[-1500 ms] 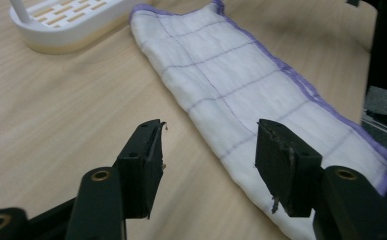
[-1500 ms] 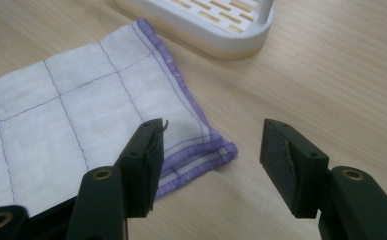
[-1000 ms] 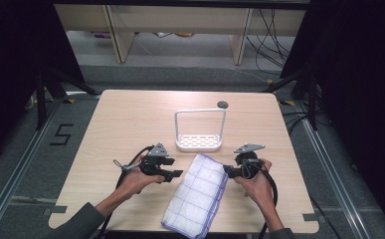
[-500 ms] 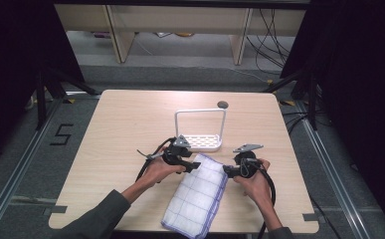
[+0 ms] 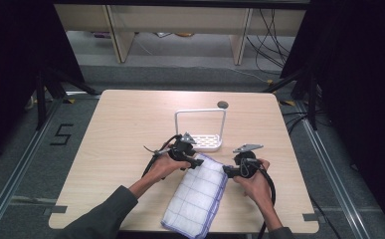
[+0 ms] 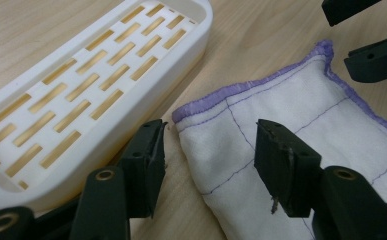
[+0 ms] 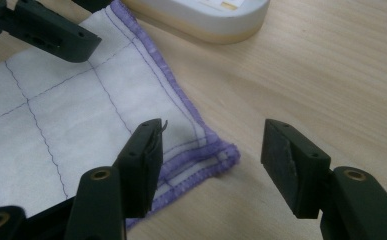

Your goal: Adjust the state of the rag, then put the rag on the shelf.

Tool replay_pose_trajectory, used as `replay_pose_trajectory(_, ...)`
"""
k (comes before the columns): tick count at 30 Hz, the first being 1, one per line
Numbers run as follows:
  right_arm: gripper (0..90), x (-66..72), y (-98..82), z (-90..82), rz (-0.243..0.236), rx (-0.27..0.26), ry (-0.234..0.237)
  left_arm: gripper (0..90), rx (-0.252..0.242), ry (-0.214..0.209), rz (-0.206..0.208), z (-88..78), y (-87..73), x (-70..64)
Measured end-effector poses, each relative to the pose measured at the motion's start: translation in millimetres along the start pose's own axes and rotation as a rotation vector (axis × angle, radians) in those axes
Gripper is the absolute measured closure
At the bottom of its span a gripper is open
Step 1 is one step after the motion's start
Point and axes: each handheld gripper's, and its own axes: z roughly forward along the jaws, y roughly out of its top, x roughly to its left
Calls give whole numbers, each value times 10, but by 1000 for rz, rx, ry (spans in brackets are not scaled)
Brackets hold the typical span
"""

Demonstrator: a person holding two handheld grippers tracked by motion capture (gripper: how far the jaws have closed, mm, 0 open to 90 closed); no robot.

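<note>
A folded white cloth [image 5: 198,195] with purple hem is seen low in the middle of the frame on the bench [image 5: 115,129], just below a white slotted tray [image 5: 206,143]. It is judged soft, light and limp, best taken at its two upper corners. The left claw [image 6: 208,150] and the right claw [image 7: 211,150] are each held wide apart over one corner, and nothing is gripped.

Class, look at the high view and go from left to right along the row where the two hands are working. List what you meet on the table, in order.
Left claw → folded white cloth → right claw, with both claws open at the cloth's far corners.
</note>
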Motion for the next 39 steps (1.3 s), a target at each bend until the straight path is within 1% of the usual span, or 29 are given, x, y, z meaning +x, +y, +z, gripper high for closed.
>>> replay_pose_trajectory(1, 431, 0, 0, 3, -1, 0, 3, 483, 2, -4, -2, 7, 0, -1)
replay_pose_trajectory(2, 431, -14, -3, 18, -22, -8, 0, 493, 2, -4, -2, 7, 0, -1)
replay_pose_trajectory(3, 432, -5, 0, 13, -10, -3, 5, 504, 6, -4, 6, 22, 2, -7)
replay_pose_trajectory(4, 433, -4, -1, 15, -13, -2, 2, 515, 9, -11, 2, 33, 5, -11)
replay_pose_trajectory(5, 434, 8, -5, 19, -1, -5, 0, 527, 15, -11, 7, 41, 8, -9)
replay_pose_trajectory(7, 435, 2, -3, 16, -4, 6, 2, 542, 20, -8, 8, 50, 11, -9)
replay_pose_trajectory(8, 435, 11, -8, 30, 16, 14, 0, 554, 20, -8, 5, 66, 20, -7)
replay_pose_trajectory(11, 435, 9, -9, 35, 16, 11, -2, 582, 27, -5, 12, 74, 27, -10)
replay_pose_trajectory(12, 433, 13, -8, 41, 15, 15, 0, 594, 33, 0, 25, 93, 25, -13)
replay_pose_trajectory(13, 433, 13, -8, 41, 15, 15, 0, 608, 33, 0, 25, 93, 25, -13)
replay_pose_trajectory(14, 430, 17, -10, 56, 17, 14, -2, 627, 32, 13, 37, 103, 24, -30)
replay_pose_trajectory(16, 428, 15, -9, 61, 16, 19, -3, 673, 31, 8, 35, 103, 29, -33)
replay_pose_trajectory(18, 423, 0, -13, 83, -4, 23, -12, 715, 27, 19, 45, 103, 37, -35)
replay_pose_trajectory(19, 429, 12, -16, 84, 13, 26, -8, 732, 29, 21, 50, 104, 40, -37)
replay_pose_trajectory(20, 436, 12, -22, 97, 6, 24, -5, 743, 28, 16, 52, 105, 43, -38)
replay_pose_trajectory(22, 473, 33, -34, 127, -3, 42, 5, 772, 25, 18, 61, 106, 42, -43)
replay_pose_trajectory(23, 506, 35, -41, 147, -24, 42, 7, 791, 25, 18, 56, 106, 41, -54)
replay_pose_trajectory(24, 547, 45, -48, 160, -20, 31, 20, 806, 26, 19, 75, 105, 46, -56)
replay_pose_trajectory(26, 613, 56, -37, 140, -37, 47, 33, 829, 34, 28, 85, 102, 49, -73)
replay_pose_trajectory(27, 613, 56, -37, 140, -37, 47, 33, 835, 34, 28, 85, 102, 49, -73)
replay_pose_trajectory(28, 666, 64, -41, 141, -40, 49, 52, 839, 33, 30, 83, 105, 48, -80)
replay_pose_trajectory(29, 666, 64, -41, 141, -40, 49, 52, 839, 35, 26, 84, 106, 49, -78)
replay_pose_trajectory(30, 703, 53, -49, 161, -24, 28, 65, 845, 35, 19, 84, 106, 47, -71)
replay_pose_trajectory(31, 725, 43, -46, 145, -13, 42, 79, 847, 34, 19, 81, 104, 47, -70)
replay_pose_trajectory(34, 782, 8, -59, 153, -23, 31, 102, 851, 31, 17, 80, 103, 47, -73)
replay_pose_trajectory(35, 801, 12, -59, 148, -14, 34, 112, 851, 31, 19, 81, 100, 46, -74)
replay_pose_trajectory(36, 817, 18, -60, 150, -13, 31, 114, 852, 31, 20, 83, 95, 46, -77)
replay_pose_trajectory(38, 837, 24, -63, 147, -41, 28, 104, 853, 29, 27, 91, 76, 51, -87)
replay_pose_trajectory(39, 847, 38, -58, 137, -36, 30, 103, 854, 21, 27, 92, 66, 55, -90)
